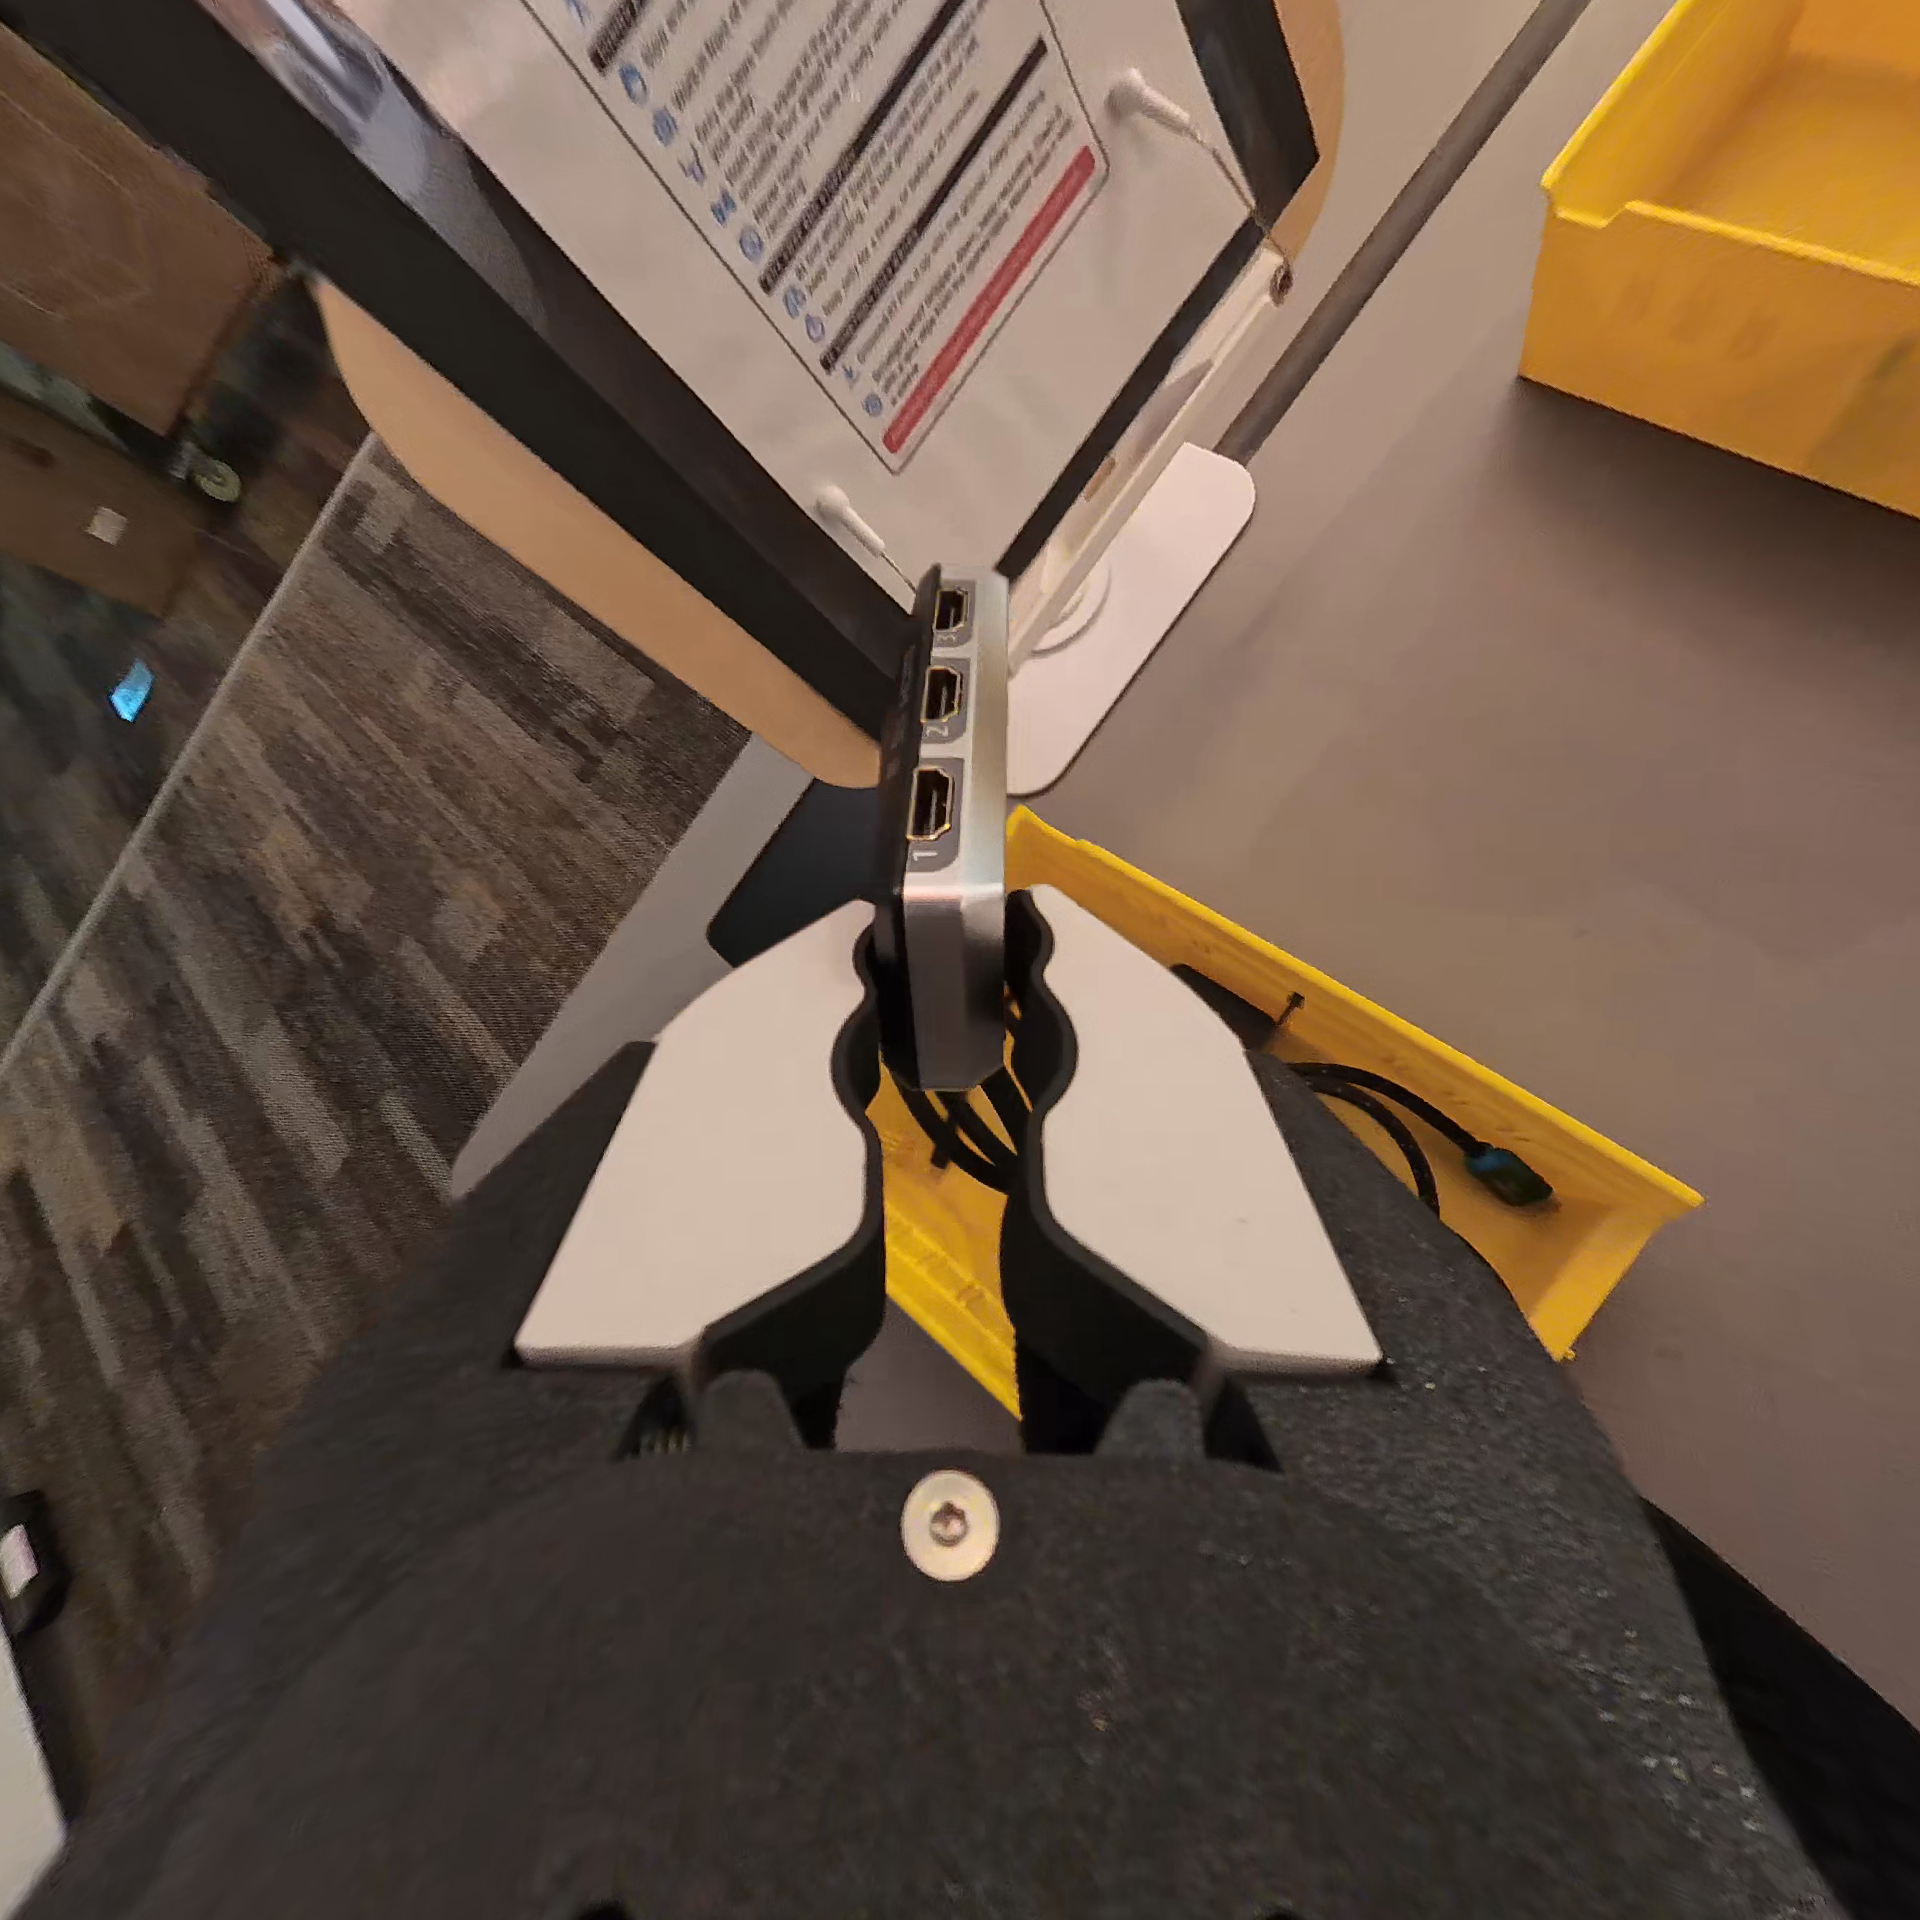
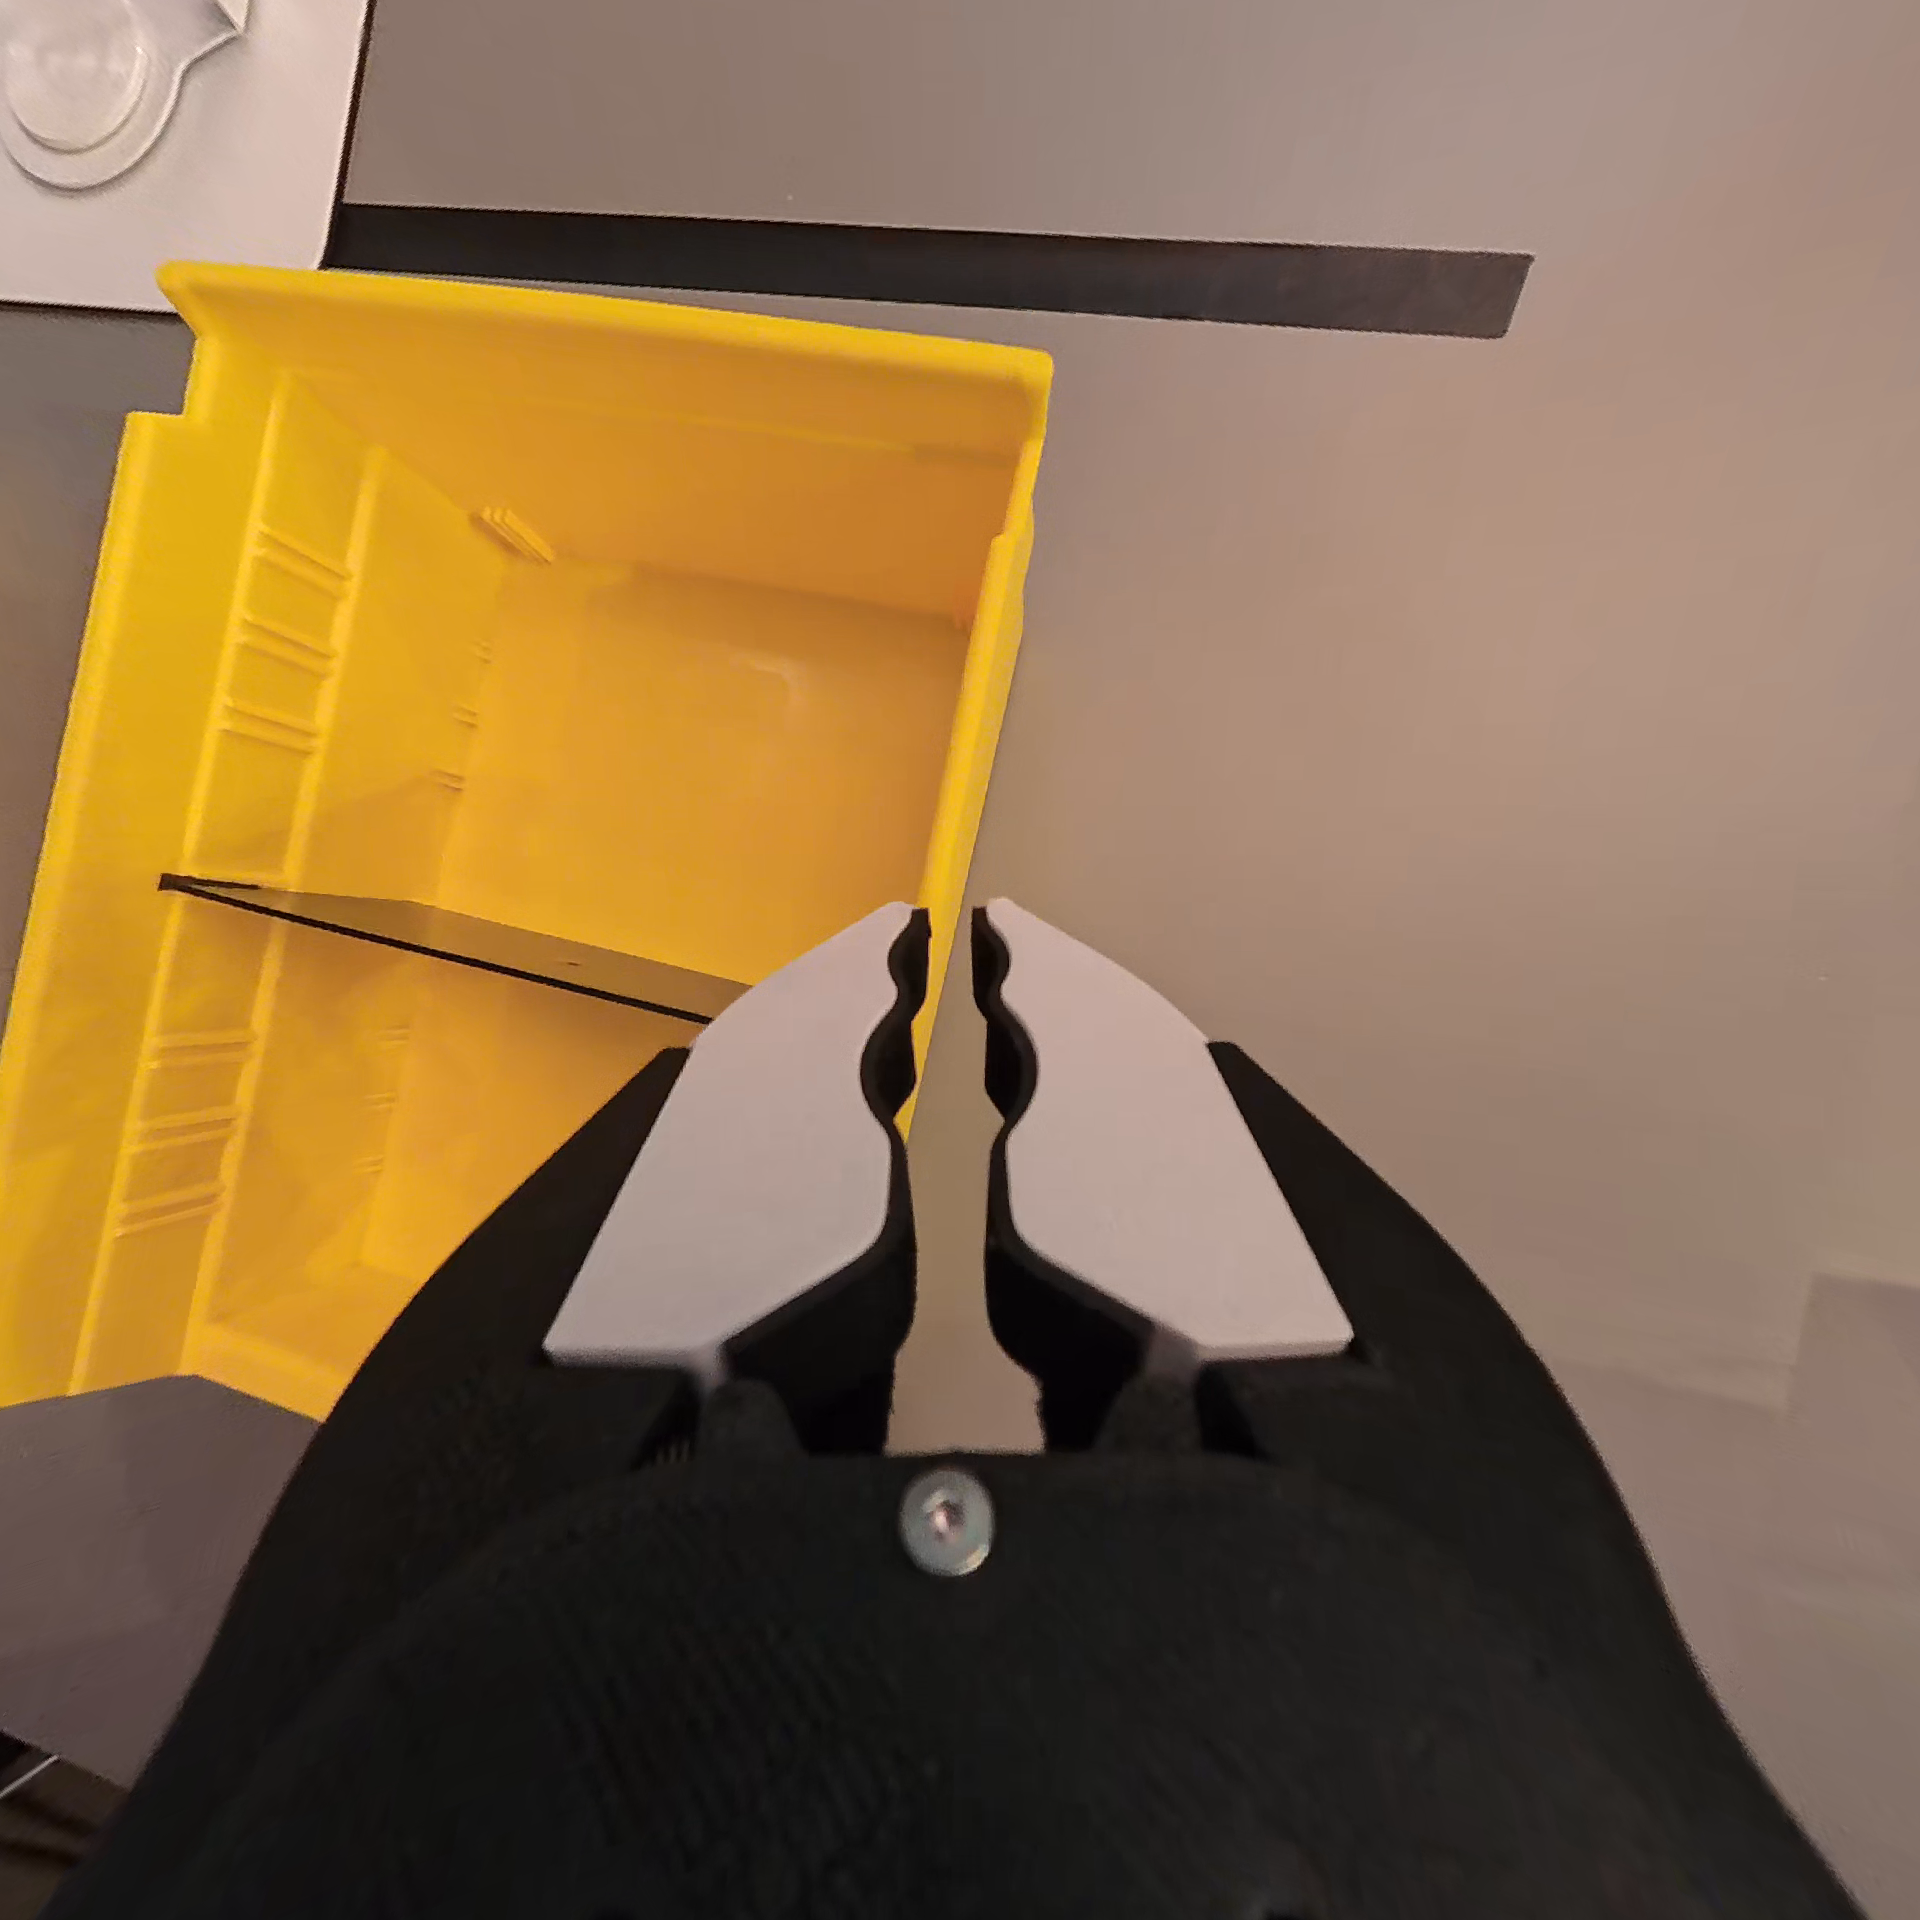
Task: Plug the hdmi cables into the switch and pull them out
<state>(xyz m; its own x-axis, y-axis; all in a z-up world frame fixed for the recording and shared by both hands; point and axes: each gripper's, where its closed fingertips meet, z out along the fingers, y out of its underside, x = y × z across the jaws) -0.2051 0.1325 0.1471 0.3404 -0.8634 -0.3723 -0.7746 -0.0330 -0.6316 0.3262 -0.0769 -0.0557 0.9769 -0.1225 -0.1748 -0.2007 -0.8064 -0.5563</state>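
Note:
My left gripper [image 1: 943, 935] is shut on the grey HDMI switch [image 1: 951, 810] and holds it edge-up in the air, its three empty ports facing the camera. Below it a yellow bin [image 1: 1351, 1049] holds black HDMI cables [image 1: 1392, 1122], one with a blue-tipped plug [image 1: 1501, 1174]. My right gripper [image 2: 951, 920] hangs over the grey table beside the right wall of another yellow bin [image 2: 582, 727]. Its jaws stand a narrow gap apart with nothing between them. That bin holds nothing but a thin black divider [image 2: 468, 940].
A sign stand with a printed white sheet [image 1: 883, 229] and a white base [image 1: 1132, 603] stands behind the switch. A second yellow bin [image 1: 1745, 239] sits far right. The table edge and patterned carpet [image 1: 343, 831] lie left. A black strip [image 2: 935, 275] crosses the table. There is about 60 cm between the tips of the two grippers.

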